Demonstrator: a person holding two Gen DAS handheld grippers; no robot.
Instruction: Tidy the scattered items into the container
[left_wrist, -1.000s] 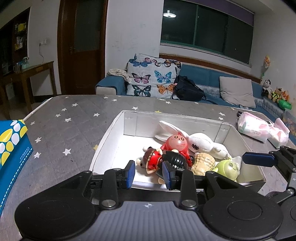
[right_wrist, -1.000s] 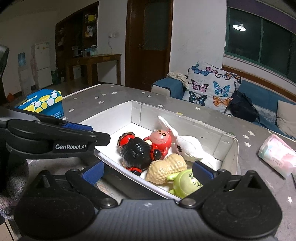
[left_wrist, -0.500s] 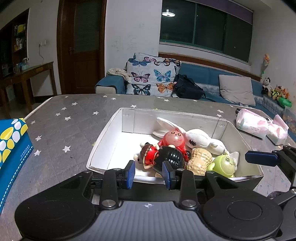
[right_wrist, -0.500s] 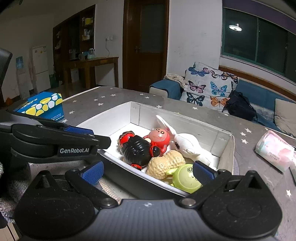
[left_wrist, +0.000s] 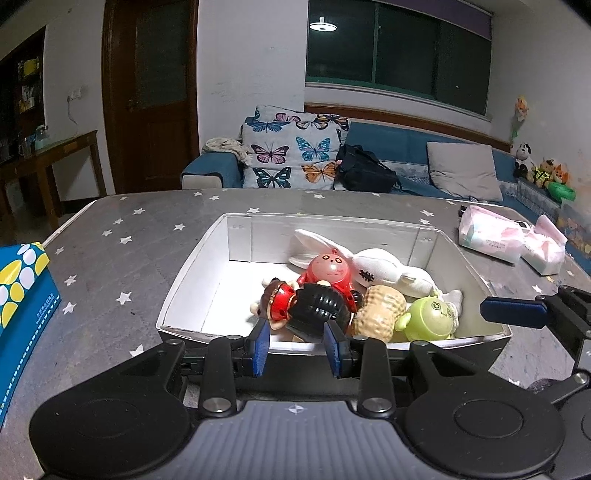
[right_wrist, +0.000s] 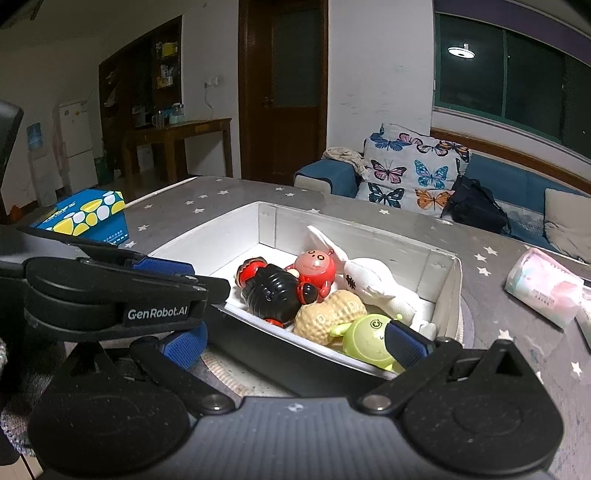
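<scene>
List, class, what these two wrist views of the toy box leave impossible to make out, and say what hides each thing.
1. Table in front of the white box: both views, covered by the claw bodies.
2. Black-haired doll: left view, its lower part sits behind the box's near wall and the left claw.
3. Green toy: right view, partly behind the right claw's finger.
4. Blue tissue box: left view, cut by the edge.

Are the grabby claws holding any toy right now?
No. The left gripper and right gripper both have open, empty fingers, held just short of the white box where the toys lie.
</scene>
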